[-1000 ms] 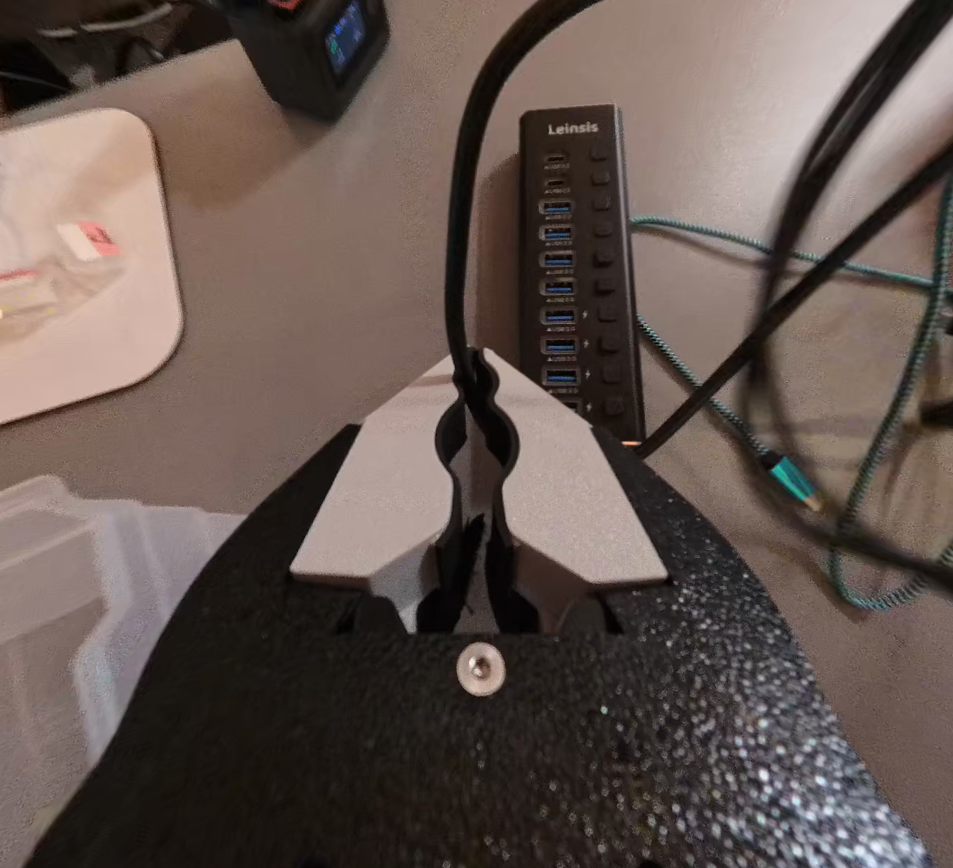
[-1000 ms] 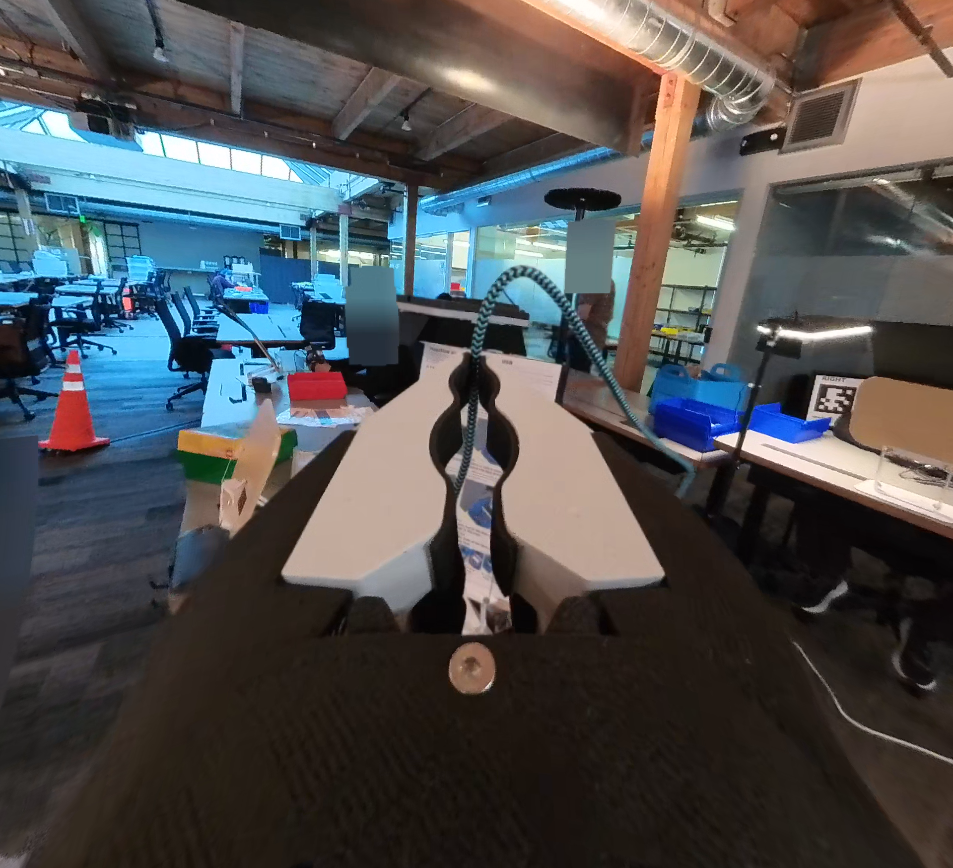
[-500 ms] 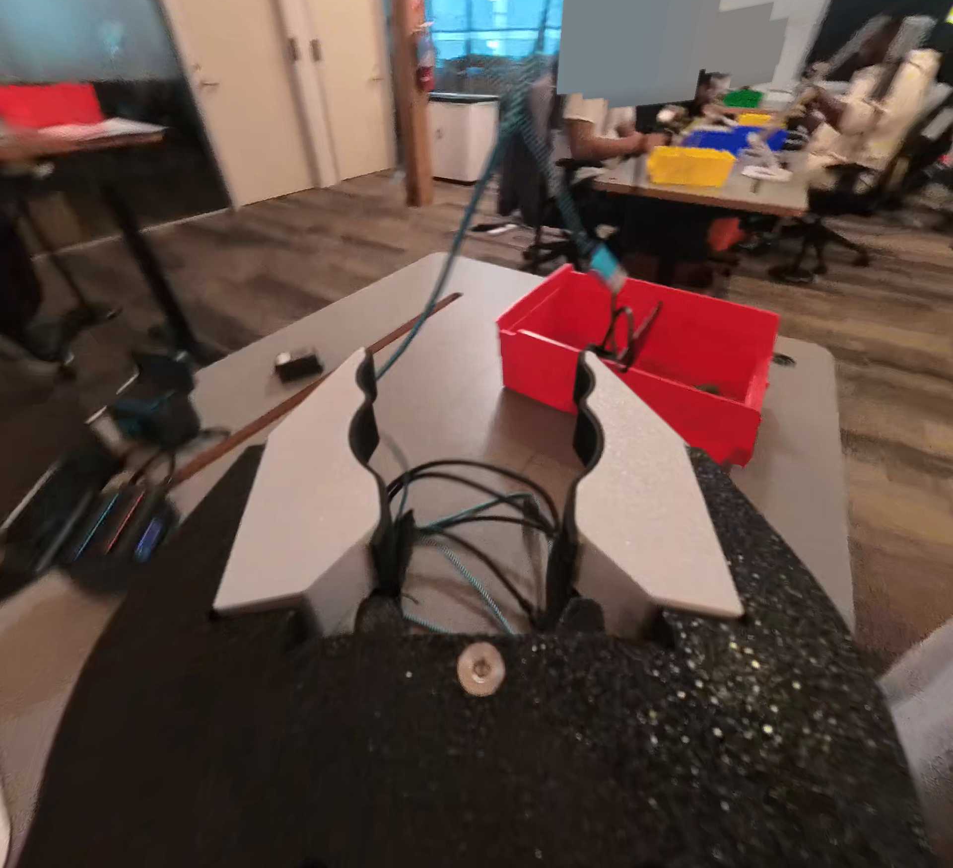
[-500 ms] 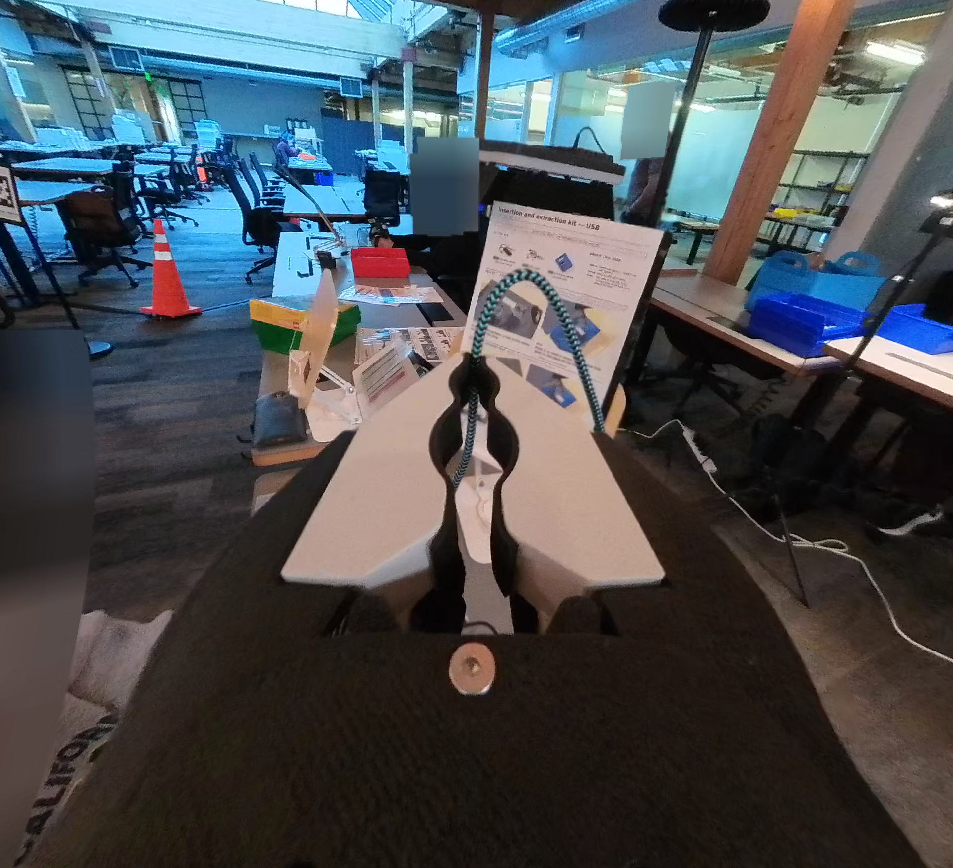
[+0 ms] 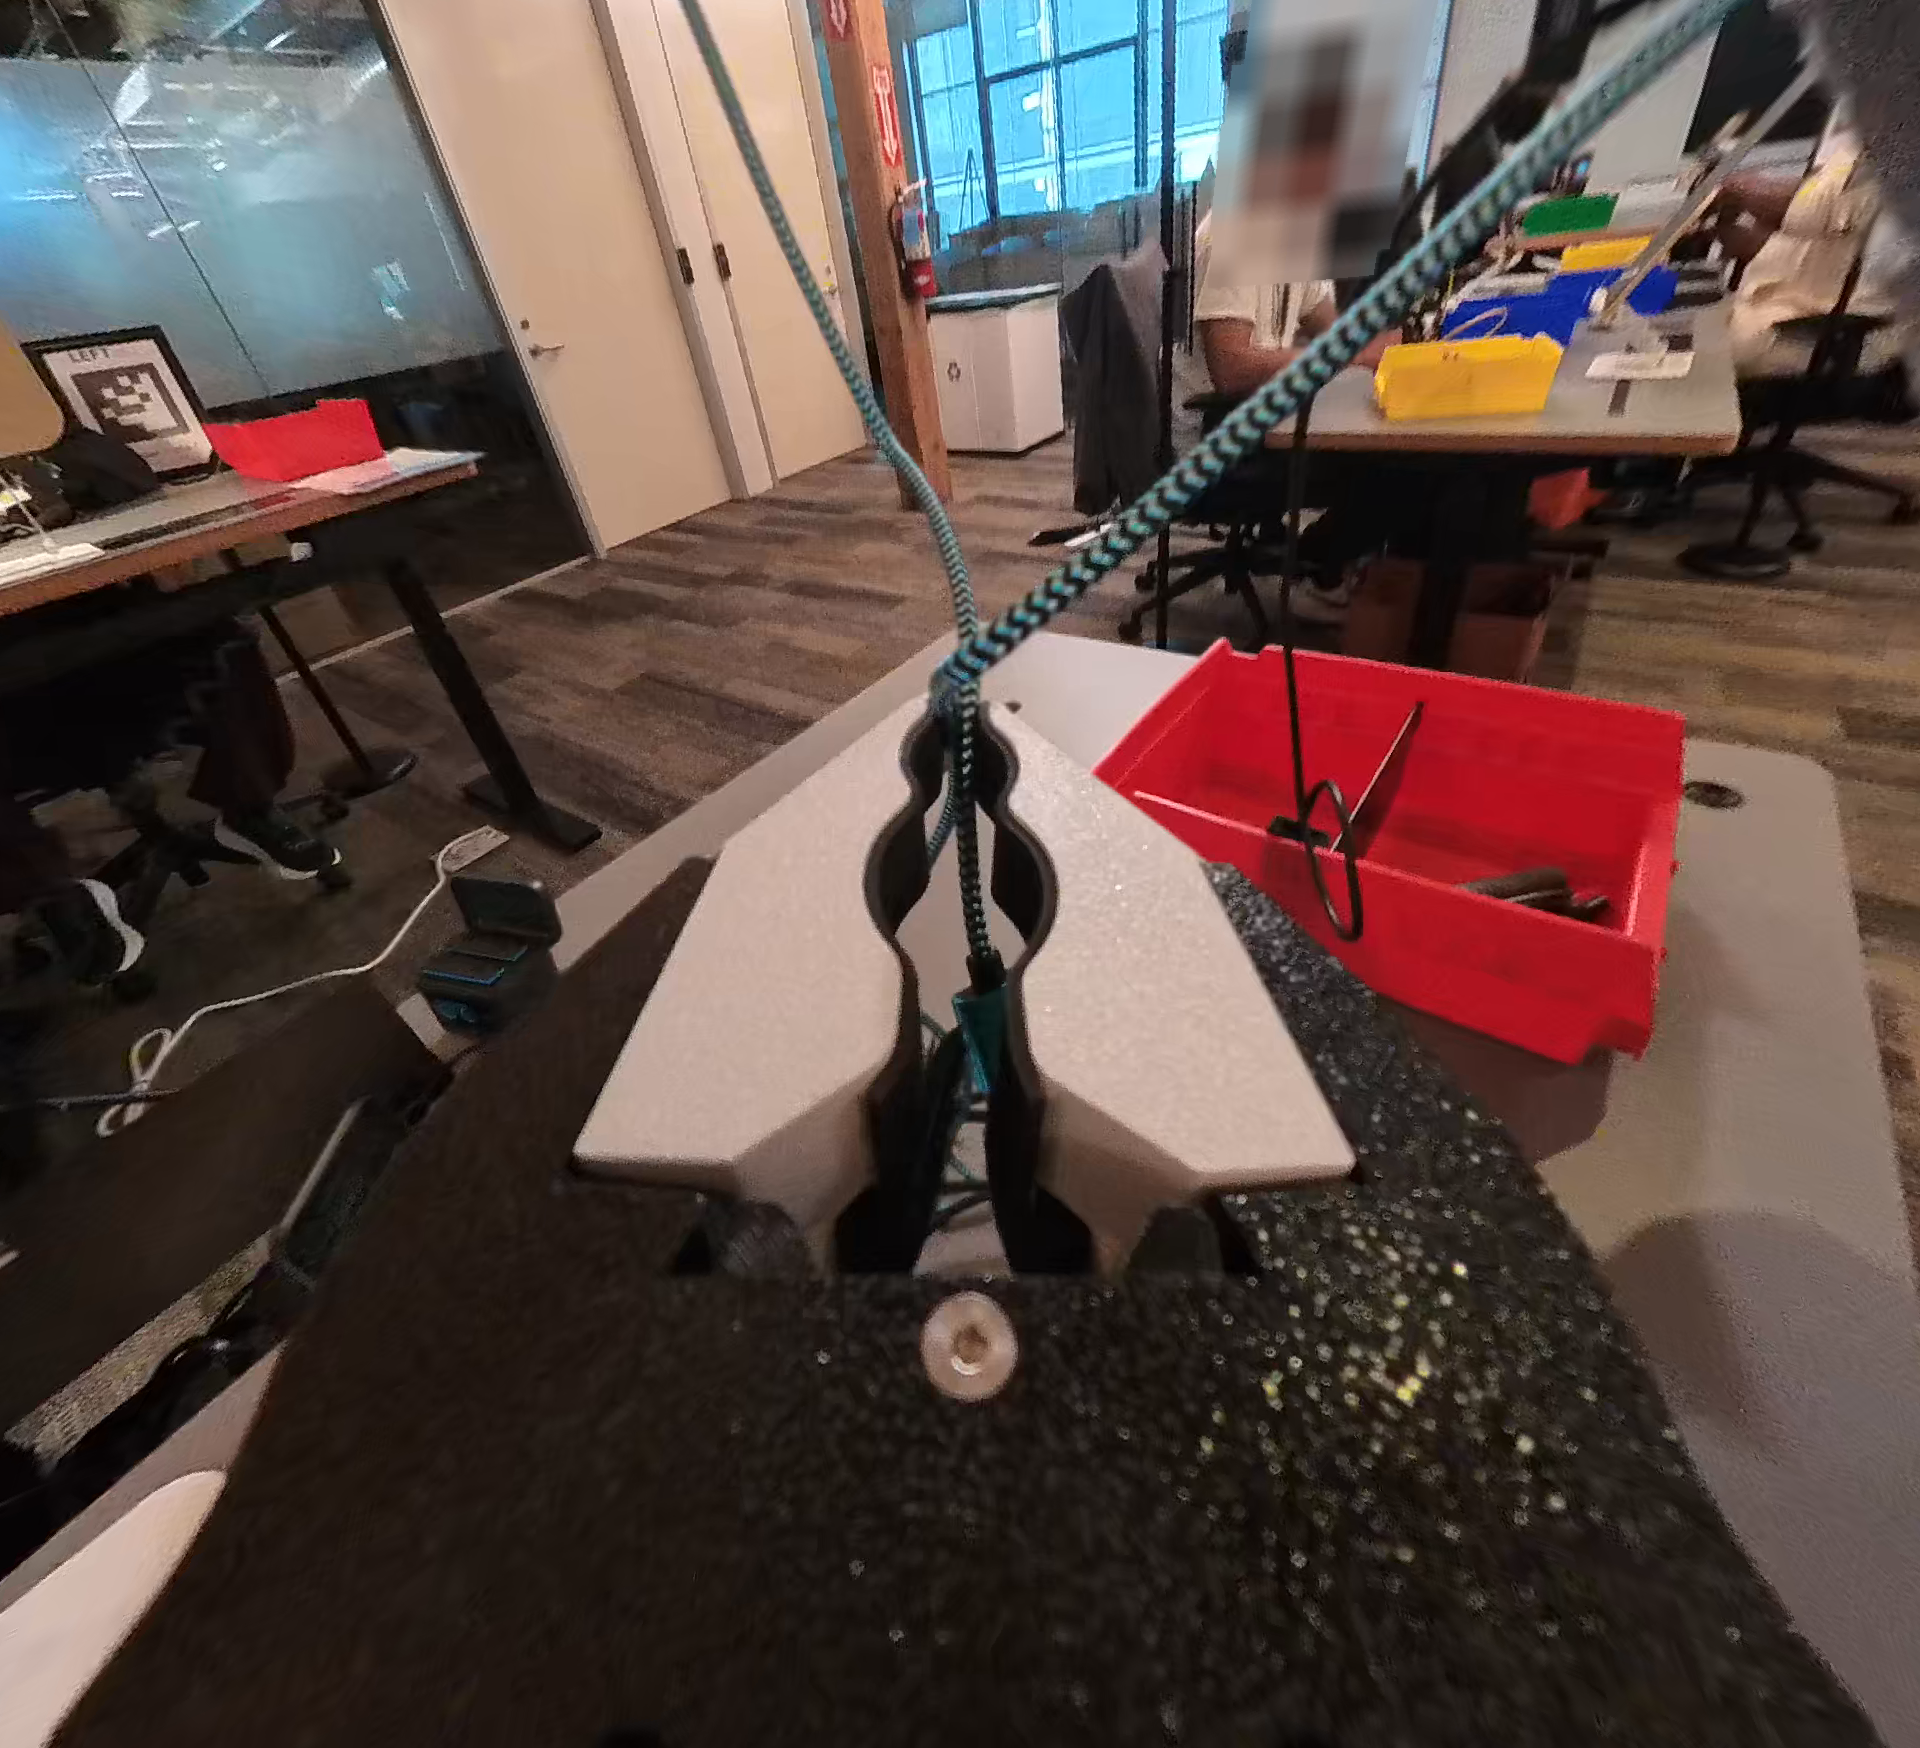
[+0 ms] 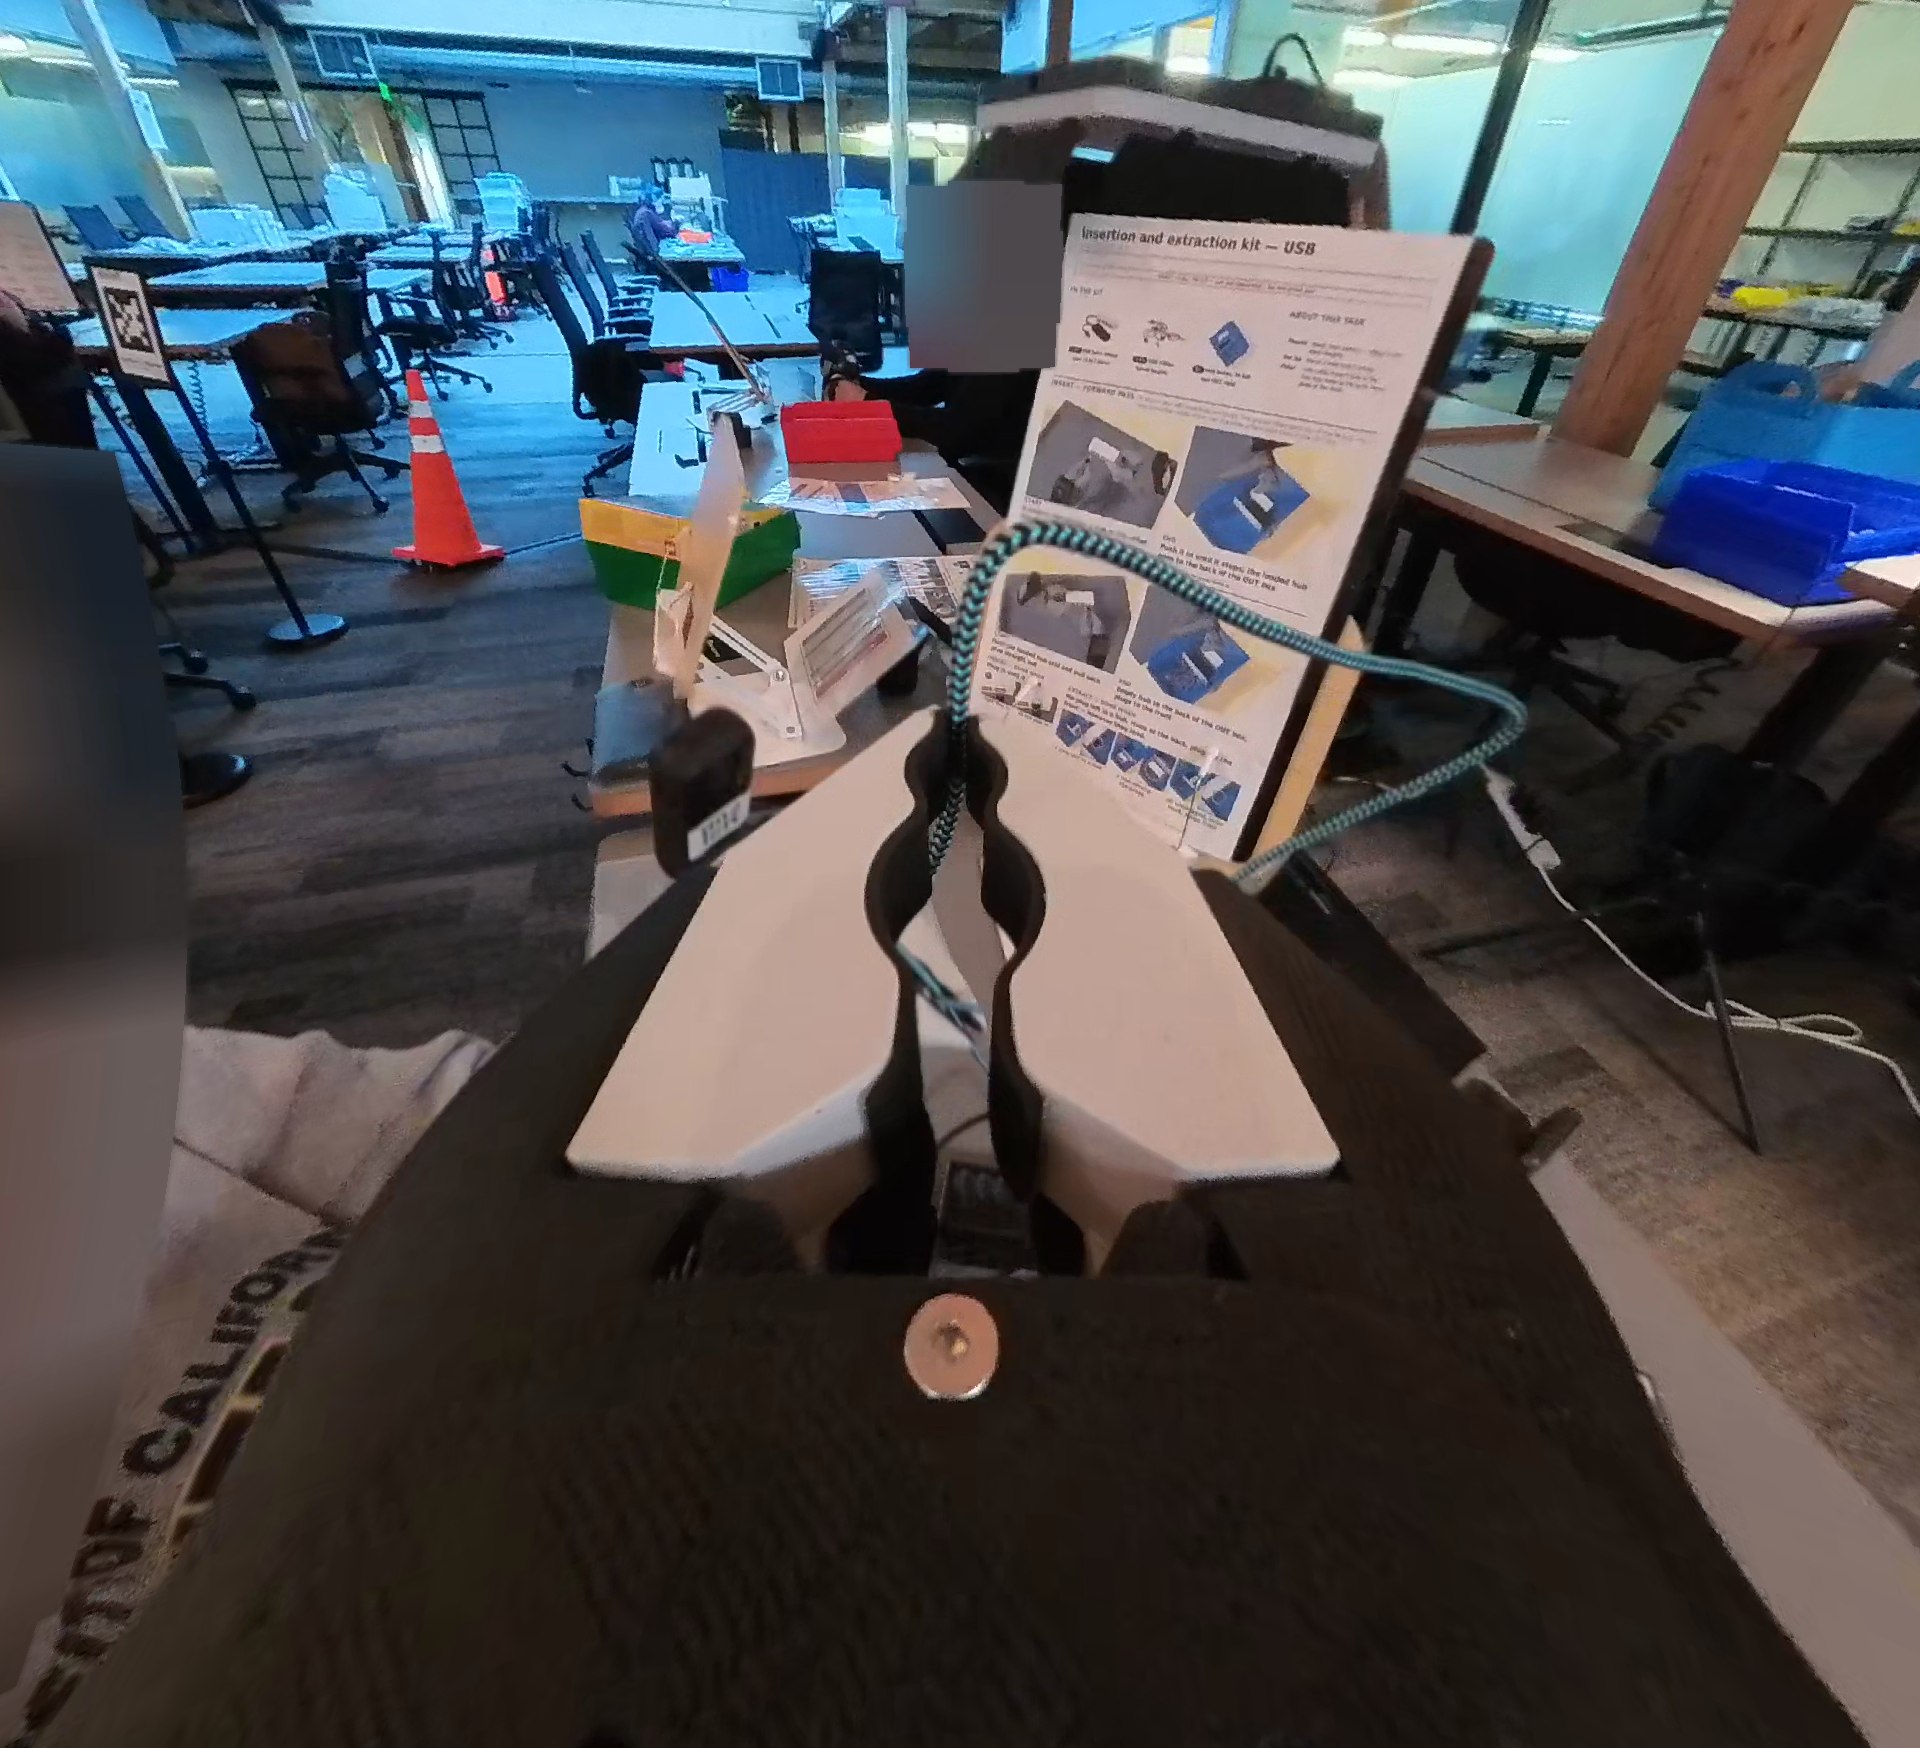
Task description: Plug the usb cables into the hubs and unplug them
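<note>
In the left wrist view my left gripper (image 5: 961, 713) is shut on a teal-and-black braided USB cable (image 5: 1247, 410). The cable's teal plug (image 5: 979, 1023) hangs down between the fingers. From the tips, one strand of the cable rises to the upper right and another goes straight up. In the right wrist view my right gripper (image 6: 951, 734) is shut on the braided cable (image 6: 1351, 654), which arches right from the tips and drops past the table edge. No hub shows in either view.
A red bin (image 5: 1455, 971) stands on the grey table (image 5: 1745, 1127) to the right of the left gripper, and a thin black cable (image 5: 1294, 659) dangles into it. A printed instruction board (image 6: 1226, 503) stands upright just beyond the right gripper. Desks, chairs and an orange cone (image 6: 436, 493) lie farther off. My hands' fingertips stand some 20 centimeters from each other.
My left gripper let go of the black cable above the hub, swung up toward the red bin, opened, and then shut on the braided cable. My right gripper tilted downward and kept its hold.
</note>
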A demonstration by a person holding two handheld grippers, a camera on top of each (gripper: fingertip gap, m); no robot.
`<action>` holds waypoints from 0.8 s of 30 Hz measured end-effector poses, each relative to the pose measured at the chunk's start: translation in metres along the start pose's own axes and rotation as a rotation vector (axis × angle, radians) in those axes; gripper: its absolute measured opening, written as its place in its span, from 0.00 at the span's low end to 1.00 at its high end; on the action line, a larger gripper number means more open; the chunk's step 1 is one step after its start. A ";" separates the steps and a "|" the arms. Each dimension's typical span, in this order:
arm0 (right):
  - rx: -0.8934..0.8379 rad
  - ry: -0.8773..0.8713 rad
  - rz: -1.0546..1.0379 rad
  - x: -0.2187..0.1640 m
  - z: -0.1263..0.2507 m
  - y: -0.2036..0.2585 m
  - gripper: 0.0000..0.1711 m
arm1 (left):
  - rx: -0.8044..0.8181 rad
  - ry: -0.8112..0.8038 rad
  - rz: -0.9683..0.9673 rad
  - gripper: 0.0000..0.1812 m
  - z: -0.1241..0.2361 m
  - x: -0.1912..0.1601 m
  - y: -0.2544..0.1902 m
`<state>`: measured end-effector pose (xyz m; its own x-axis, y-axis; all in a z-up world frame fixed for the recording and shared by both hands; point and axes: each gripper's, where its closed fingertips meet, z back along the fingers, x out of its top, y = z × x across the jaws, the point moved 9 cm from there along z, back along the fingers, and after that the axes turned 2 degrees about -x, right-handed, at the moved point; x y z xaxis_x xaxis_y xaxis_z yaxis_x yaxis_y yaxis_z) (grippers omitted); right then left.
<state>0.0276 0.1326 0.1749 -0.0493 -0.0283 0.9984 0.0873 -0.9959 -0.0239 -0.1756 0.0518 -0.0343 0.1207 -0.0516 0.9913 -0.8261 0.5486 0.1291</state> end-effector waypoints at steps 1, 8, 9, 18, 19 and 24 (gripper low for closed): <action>0.006 0.004 -0.002 -0.003 0.004 -0.003 0.00 | -0.010 -0.018 0.010 0.01 0.006 0.006 0.003; 0.029 -0.014 -0.030 -0.021 0.022 -0.014 0.00 | -0.119 -0.193 0.041 0.01 0.039 0.062 0.018; 0.028 -0.020 -0.027 -0.023 0.023 -0.015 0.00 | -0.129 -0.206 0.035 0.01 0.041 0.073 0.020; -0.024 -0.155 0.028 -0.041 0.028 -0.018 0.00 | -0.298 -0.243 -0.025 0.01 0.040 0.154 0.024; -0.021 -0.171 0.021 -0.044 0.029 -0.018 0.00 | -0.349 -0.247 -0.003 0.01 0.038 0.160 0.023; 0.017 -0.221 -0.026 -0.058 0.032 -0.018 0.00 | -0.544 -0.269 0.070 0.01 0.029 0.186 0.024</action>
<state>0.0605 0.1545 0.1194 0.1669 0.0186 0.9858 0.1054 -0.9944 0.0009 -0.1892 0.0316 0.1537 -0.1258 -0.1704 0.9773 -0.4188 0.9022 0.1034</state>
